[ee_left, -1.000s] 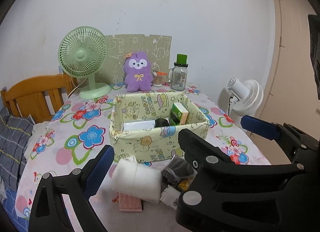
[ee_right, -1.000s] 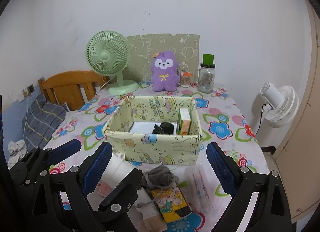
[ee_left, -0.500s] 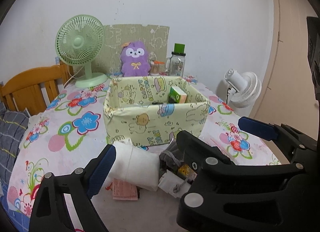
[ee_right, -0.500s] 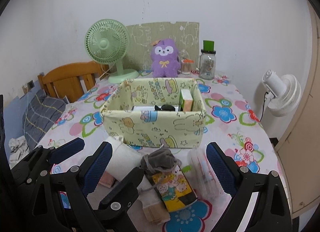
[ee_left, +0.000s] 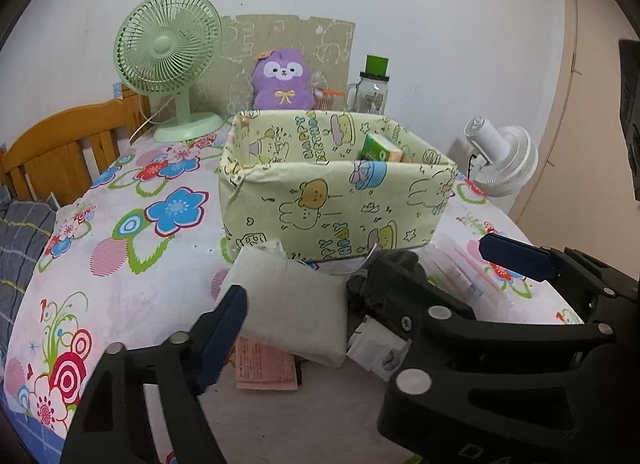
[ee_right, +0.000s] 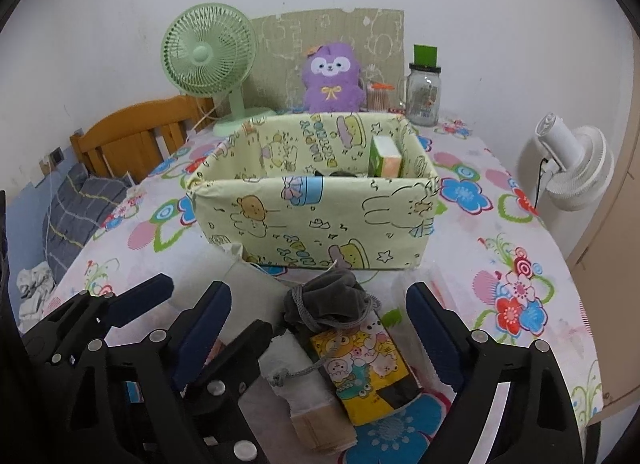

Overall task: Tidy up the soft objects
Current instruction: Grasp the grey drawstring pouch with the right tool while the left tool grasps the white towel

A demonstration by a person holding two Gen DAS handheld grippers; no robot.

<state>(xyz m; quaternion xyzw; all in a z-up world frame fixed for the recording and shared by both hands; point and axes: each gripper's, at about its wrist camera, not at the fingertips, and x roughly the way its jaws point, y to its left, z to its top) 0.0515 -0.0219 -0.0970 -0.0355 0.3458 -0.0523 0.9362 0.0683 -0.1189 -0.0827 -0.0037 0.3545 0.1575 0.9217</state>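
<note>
Both claws hung low over the pile of soft things at the near edge of the flowered surface (ee_right: 500,224), their jaws apart and closing. On the left, the left claw (ee_left: 304,304) straddled a white folded cloth bundle (ee_left: 296,304); the bundle lay between its blue pads, and I could not tell if either pad pressed on it. A pink paper slip (ee_left: 266,368) lay flat under the bundle's near edge. To the right of that, the right claw (ee_right: 320,328) framed a grey drawstring pouch (ee_right: 328,300) lying on top of a yellow cartoon-bear packet (ee_right: 368,368), with neither pad touching them. A clear plastic pack (ee_left: 460,276) lay beside these on the right. Just behind the pile stood the pale yellow fabric box (ee_right: 316,220), open-topped, with a green and orange carton (ee_right: 384,162) upright inside its right end. Further back, from left to right, stood a green desk fan (ee_right: 208,60), a purple plush toy (ee_right: 332,80) and a glass jar (ee_right: 424,92).
</note>
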